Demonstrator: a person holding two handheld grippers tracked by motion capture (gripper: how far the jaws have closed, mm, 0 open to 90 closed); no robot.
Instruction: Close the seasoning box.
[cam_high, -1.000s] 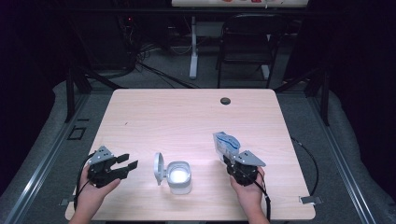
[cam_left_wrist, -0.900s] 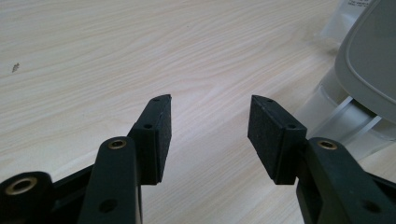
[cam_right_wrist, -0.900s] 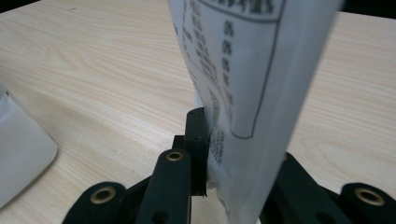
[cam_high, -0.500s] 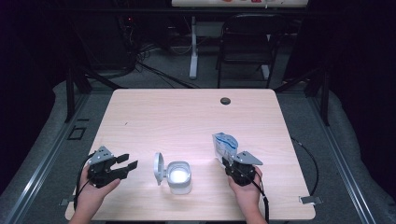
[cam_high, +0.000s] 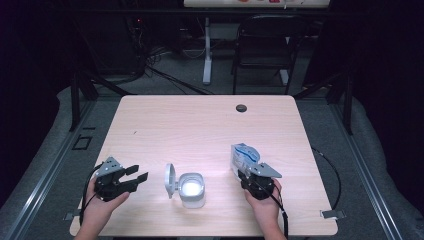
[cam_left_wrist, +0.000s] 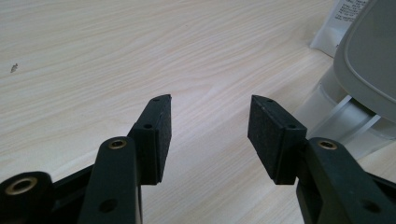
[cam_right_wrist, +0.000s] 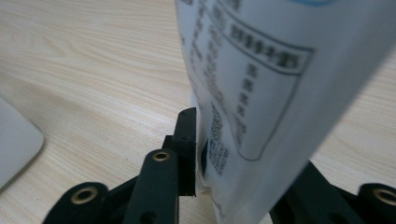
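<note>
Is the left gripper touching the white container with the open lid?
Apart. In the high view, bare table lies between the left gripper and the container.

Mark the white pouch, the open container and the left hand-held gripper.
white pouch (cam_high: 243, 156), high view, printed front face.
open container (cam_high: 191, 189), high view, bright inside.
left hand-held gripper (cam_left_wrist: 209, 136), left gripper view, midway between its open fingertips.

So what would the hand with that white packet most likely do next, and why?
Probably carry the white packet over toward the open container and tip it in. The right gripper has the packet between its jaws, which have just been opening, so it may first need a firmer hold. The container's lid stands flipped up, and the left gripper waits open beside it.
</note>
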